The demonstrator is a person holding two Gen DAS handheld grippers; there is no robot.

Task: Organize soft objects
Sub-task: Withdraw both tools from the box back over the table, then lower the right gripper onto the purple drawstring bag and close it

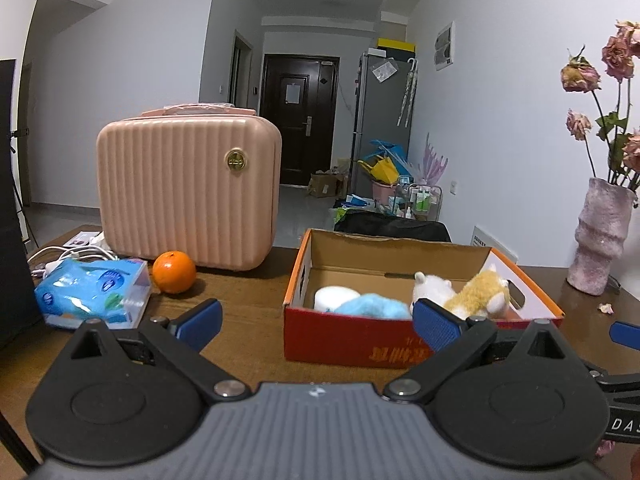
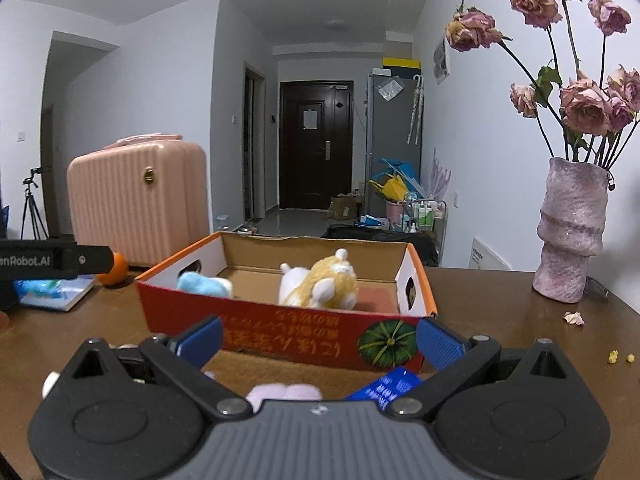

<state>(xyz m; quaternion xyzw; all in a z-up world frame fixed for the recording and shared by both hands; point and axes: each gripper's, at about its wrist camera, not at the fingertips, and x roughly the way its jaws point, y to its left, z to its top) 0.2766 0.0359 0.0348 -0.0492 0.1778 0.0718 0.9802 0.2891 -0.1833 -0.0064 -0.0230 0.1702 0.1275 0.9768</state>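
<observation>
An open red and orange cardboard box (image 1: 348, 340) (image 2: 248, 320) stands on the brown table. Inside lie a yellow and white plush toy (image 1: 476, 292) (image 2: 320, 284), a blue plush (image 1: 372, 306) (image 2: 204, 283) and a white round object (image 1: 334, 296). My left gripper (image 1: 316, 322) is open and empty, in front of the box's left part. My right gripper (image 2: 318, 340) is open and empty, above the table in front of the box. A pale pink soft object (image 2: 286, 394) and a blue packet (image 2: 386, 388) lie on the table just under the right gripper.
A pink hard case (image 1: 188, 192) (image 2: 138, 208) stands at the back left, with an orange (image 1: 174, 272) and a blue tissue pack (image 1: 92, 294) before it. A vase (image 1: 600, 236) (image 2: 572, 236) of dried roses stands at the right. White cables (image 1: 76, 254) lie at far left.
</observation>
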